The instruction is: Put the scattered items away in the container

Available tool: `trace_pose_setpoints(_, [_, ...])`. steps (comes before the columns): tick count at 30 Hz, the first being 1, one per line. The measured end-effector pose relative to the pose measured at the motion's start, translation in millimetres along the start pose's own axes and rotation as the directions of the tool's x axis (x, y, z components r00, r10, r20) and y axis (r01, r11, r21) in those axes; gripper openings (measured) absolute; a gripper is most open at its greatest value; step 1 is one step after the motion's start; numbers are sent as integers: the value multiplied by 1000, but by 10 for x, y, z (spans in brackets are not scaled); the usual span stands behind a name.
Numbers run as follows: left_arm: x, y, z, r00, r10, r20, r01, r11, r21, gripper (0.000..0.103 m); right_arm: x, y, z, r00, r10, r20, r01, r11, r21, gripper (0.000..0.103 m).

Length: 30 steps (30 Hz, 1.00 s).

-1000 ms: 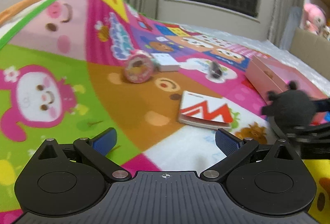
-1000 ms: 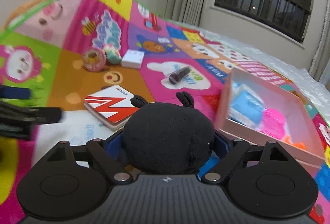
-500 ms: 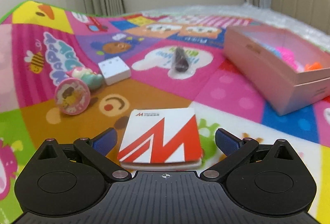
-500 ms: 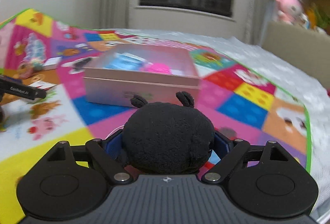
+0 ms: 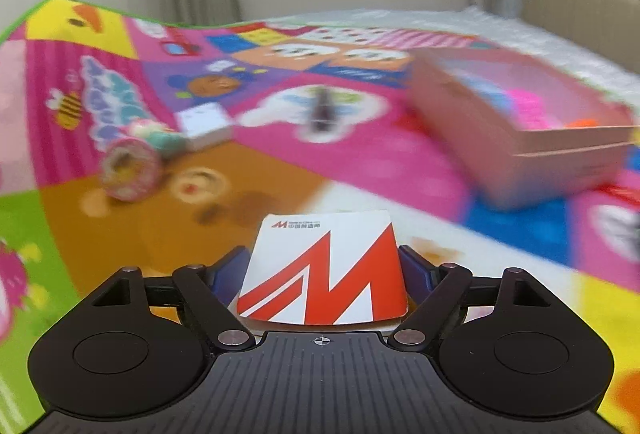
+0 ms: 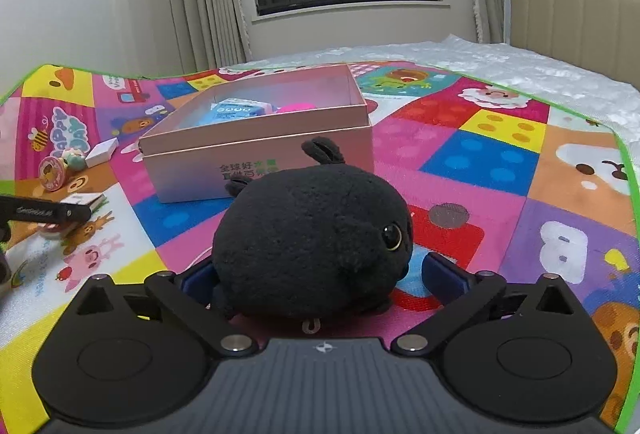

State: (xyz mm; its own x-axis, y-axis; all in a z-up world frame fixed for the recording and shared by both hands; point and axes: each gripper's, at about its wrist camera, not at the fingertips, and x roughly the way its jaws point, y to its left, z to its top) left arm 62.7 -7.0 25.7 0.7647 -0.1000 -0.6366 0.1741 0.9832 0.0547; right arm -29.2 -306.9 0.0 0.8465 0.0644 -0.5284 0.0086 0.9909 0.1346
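My left gripper is shut on a white notepad with a red M logo, its blue pads against both sides. The pink open box lies ahead to the right, with blue and pink items inside. My right gripper has opened; the black plush toy rests on the mat between its fingers, the right pad clear of it. The pink box stands just beyond the plush. The left gripper's finger shows at the left of the right wrist view.
On the colourful play mat lie a round pink tape roll, a small figurine, a white box and a dark tube. A headboard with plush toys stands far right.
My left gripper moved onto the notepad and shut on it. My right gripper swung to face the box's side, came down to the mat and opened around the plush, which has turned.
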Motion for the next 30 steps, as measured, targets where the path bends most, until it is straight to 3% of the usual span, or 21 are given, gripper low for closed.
trace_pose_setpoints(5, [-358,-548,-236,986,-167,18,167,985,42,85,2,4,-5,1000,0,0,0,1000,1,103])
trace_pose_setpoints(9, [-425,-834,-349,974,-228,3,228,972,64,86,3,3,-7,1000,-1,2,1,1000,0,103])
trace_pose_setpoints(11, [-404,-928,-392,975,-221,7,219,972,84,89,2,3,-9,1000,-1,0,1,1000,0,103])
trace_pose_setpoints(12, [-395,-949,-409,977,-214,12,213,973,91,96,3,7,-10,1000,-3,-1,3,1000,-1,103])
trace_pose_setpoints(17, [-380,-945,-464,977,-215,9,213,973,92,103,16,21,-5,1000,-9,-15,9,1000,-9,103])
trace_pose_setpoints(24, [-420,-876,-548,976,-217,30,215,975,49,103,57,63,-3,999,-27,-44,25,999,-35,103])
trace_pose_setpoints(30, [-384,-880,-521,978,-208,4,208,978,32,103,69,71,1,998,-33,-55,30,999,-43,103])
